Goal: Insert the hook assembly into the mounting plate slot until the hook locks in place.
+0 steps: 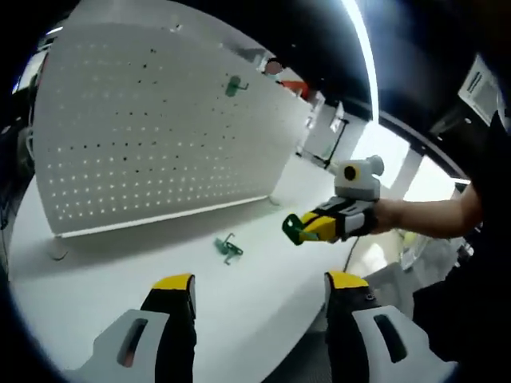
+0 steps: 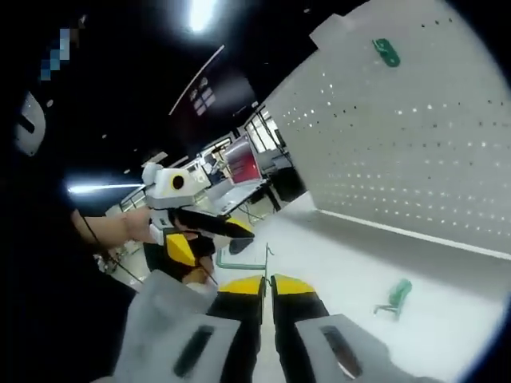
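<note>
A white perforated mounting plate [image 1: 152,136] stands upright on the table, and one green hook [image 1: 232,85] hangs high on it. A second green hook [image 1: 227,249] lies loose on the table in front of the plate. My left gripper [image 1: 260,286] is open and empty, low over the table short of that loose hook. My right gripper [image 1: 307,227] comes in from the right, shut on a third green hook [image 1: 292,230]. In the right gripper view its jaws [image 2: 267,287] are pressed together on this hook's wire [image 2: 242,261]. The plate [image 2: 399,144] stands well ahead to the right.
The white table [image 1: 120,279] runs to a near edge at the lower right. The hung hook [image 2: 386,52] and the loose hook [image 2: 395,297] both appear again. The left gripper [image 2: 214,238] and a person's hand are at the left. Desks and screens stand behind.
</note>
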`<action>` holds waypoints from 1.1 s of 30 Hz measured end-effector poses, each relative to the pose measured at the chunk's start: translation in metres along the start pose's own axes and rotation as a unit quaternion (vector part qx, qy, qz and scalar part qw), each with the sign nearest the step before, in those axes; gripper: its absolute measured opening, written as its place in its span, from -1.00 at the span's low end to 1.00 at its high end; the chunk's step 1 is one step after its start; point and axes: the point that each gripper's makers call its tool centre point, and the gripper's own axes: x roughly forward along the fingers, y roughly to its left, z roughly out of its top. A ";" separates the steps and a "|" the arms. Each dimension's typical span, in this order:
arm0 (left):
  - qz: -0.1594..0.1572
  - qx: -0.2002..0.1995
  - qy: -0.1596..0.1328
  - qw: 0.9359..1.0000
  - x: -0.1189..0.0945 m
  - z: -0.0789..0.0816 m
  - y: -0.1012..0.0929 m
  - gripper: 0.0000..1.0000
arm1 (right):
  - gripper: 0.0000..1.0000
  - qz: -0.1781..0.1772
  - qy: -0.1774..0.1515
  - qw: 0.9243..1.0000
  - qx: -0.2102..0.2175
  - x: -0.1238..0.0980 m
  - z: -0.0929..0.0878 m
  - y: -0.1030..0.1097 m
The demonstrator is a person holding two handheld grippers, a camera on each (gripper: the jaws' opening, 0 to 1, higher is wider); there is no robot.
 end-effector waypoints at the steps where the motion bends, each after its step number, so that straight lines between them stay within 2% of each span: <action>1: -0.009 -0.006 -0.001 1.000 0.001 0.001 -0.002 0.20 | -0.99 0.007 -0.002 1.000 0.004 0.000 0.000 0.003; 4: -0.031 -0.016 -0.010 0.999 0.003 0.005 -0.007 -0.01 | -0.99 0.022 -0.013 1.000 0.016 0.001 0.002 0.010; 9: -0.075 -0.033 -0.041 0.996 0.005 0.022 -0.023 -0.16 | -0.99 0.038 -0.027 0.999 0.025 0.001 0.004 0.018; 13: -0.110 -0.048 -0.049 0.992 0.007 0.030 -0.034 -0.35 | -0.99 0.053 -0.045 0.997 0.032 -0.001 0.010 0.024; 15: -0.120 -0.057 -0.053 0.990 0.008 0.033 -0.036 -0.45 | -0.99 0.047 -0.045 0.998 0.018 -0.001 0.012 0.024; 18: -0.136 -0.070 -0.059 0.986 0.009 0.036 -0.041 -0.55 | -0.99 0.066 -0.059 0.996 0.030 -0.001 0.018 0.031; 22: -0.166 -0.084 -0.068 0.980 0.010 0.041 -0.053 -0.57 | -0.99 0.092 -0.075 0.992 0.043 -0.001 0.023 0.041; 25: -0.198 -0.100 -0.082 0.972 0.007 0.048 -0.063 -0.55 | -0.99 0.109 -0.082 0.989 0.049 -0.001 0.026 0.048; 29: -0.203 -0.096 -0.078 0.971 0.008 0.047 -0.066 -0.60 | -0.99 0.132 -0.096 0.985 0.055 -0.002 0.032 0.058; 33: -0.216 -0.102 -0.083 0.968 0.007 0.050 -0.071 -0.67 | -0.99 0.144 -0.094 0.984 0.048 -0.002 0.034 0.066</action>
